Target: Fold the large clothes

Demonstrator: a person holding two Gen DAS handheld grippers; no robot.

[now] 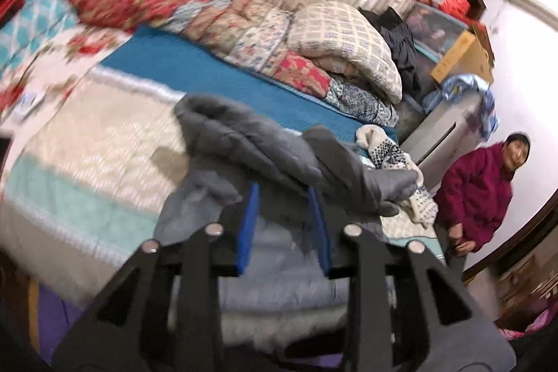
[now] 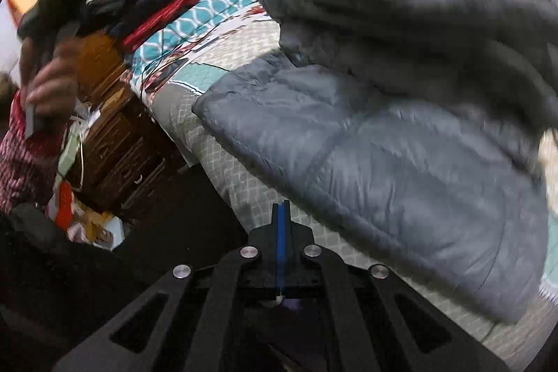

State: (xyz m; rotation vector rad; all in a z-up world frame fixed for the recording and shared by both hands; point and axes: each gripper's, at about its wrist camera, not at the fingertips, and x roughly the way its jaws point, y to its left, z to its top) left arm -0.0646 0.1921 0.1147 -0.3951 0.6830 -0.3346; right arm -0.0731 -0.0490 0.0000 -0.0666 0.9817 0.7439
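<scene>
A large grey padded jacket (image 2: 401,162) lies on the bed, its upper part bunched into dark folds. In the left wrist view the jacket (image 1: 251,142) hangs over the fingertips of my left gripper (image 1: 284,197); the blue pads stand apart with grey fabric in front of and between them. My right gripper (image 2: 280,210) is shut with its blue pads pressed together and nothing visible between them, just off the jacket's near left edge, over the quilt (image 2: 244,183).
The bed has a cream and teal quilt (image 1: 87,142), a blue sheet (image 1: 195,72) and piled folded quilts (image 1: 314,51). A person in a magenta coat (image 1: 481,194) stands at the right. A wooden nightstand (image 2: 115,142) with clutter stands by the bed.
</scene>
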